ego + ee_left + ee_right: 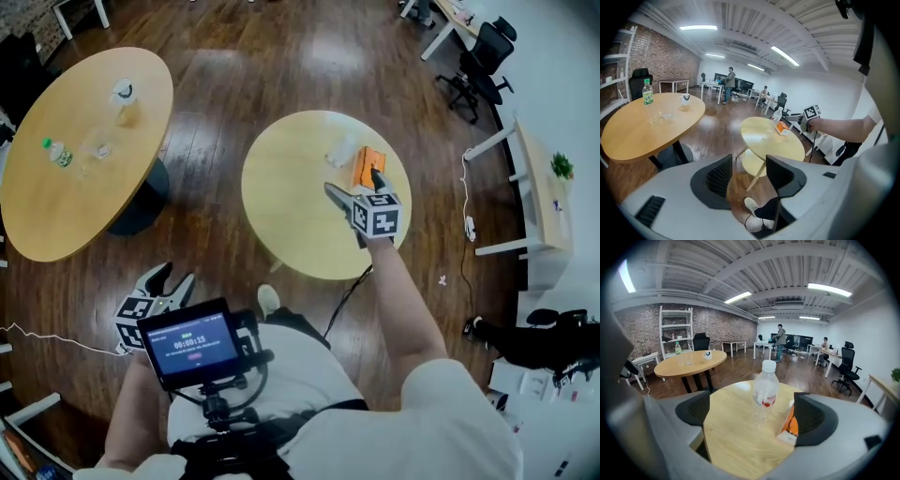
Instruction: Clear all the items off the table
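A small round wooden table point(291, 202) holds a clear plastic bottle point(341, 152) with a white cap and an orange box point(367, 167). In the right gripper view the bottle point(764, 392) stands upright ahead of the jaws and the orange box point(790, 426) lies against the right jaw. My right gripper point(352, 192) is open over the table's right side, just short of both items. My left gripper point(169, 282) is open low at the left, over the floor, with nothing between its jaws point(749, 176).
A larger round table point(80, 150) at the left carries a green-capped bottle point(58, 154), glasses and a cup point(125, 92). Desks and office chairs point(483, 61) line the right side. A white shoe point(267, 300) and a cable lie on the wooden floor below the small table.
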Tool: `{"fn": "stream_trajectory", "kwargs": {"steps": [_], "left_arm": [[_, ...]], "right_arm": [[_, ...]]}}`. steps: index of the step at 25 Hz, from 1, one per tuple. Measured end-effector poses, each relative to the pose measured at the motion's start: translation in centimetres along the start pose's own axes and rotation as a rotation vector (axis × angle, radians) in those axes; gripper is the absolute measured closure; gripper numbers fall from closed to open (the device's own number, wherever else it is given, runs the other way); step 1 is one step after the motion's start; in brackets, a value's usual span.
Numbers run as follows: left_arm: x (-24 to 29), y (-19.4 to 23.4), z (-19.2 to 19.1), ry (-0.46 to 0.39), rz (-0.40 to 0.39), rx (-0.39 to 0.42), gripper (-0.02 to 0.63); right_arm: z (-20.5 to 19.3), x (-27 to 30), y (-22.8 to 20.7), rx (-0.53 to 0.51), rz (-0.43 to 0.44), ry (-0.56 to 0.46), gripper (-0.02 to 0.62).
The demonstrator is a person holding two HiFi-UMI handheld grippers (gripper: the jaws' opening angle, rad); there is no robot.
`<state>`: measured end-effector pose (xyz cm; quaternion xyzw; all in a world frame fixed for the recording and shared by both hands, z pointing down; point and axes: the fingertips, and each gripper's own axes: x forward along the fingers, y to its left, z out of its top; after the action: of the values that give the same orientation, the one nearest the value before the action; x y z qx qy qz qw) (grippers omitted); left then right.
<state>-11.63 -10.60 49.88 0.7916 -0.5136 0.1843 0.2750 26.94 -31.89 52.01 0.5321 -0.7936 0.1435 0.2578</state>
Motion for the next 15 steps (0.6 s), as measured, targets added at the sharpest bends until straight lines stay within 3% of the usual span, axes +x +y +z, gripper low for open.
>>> {"fn": "stream_trajectory", "kwargs": {"steps": [11,15], "left_arm": [[1.4,-0.4,2.2,-0.014,0.124,-0.096,0.374],[2.1,-0.5,2.2,-0.019,0.158,-0.121,0.374]], "right_arm": [[1.1,9.6,-2.7,-0.088,0.133,0.058,0.048],[0.6,11.6,-2.5,-0.104,0.171,0.074,0.106]]}}
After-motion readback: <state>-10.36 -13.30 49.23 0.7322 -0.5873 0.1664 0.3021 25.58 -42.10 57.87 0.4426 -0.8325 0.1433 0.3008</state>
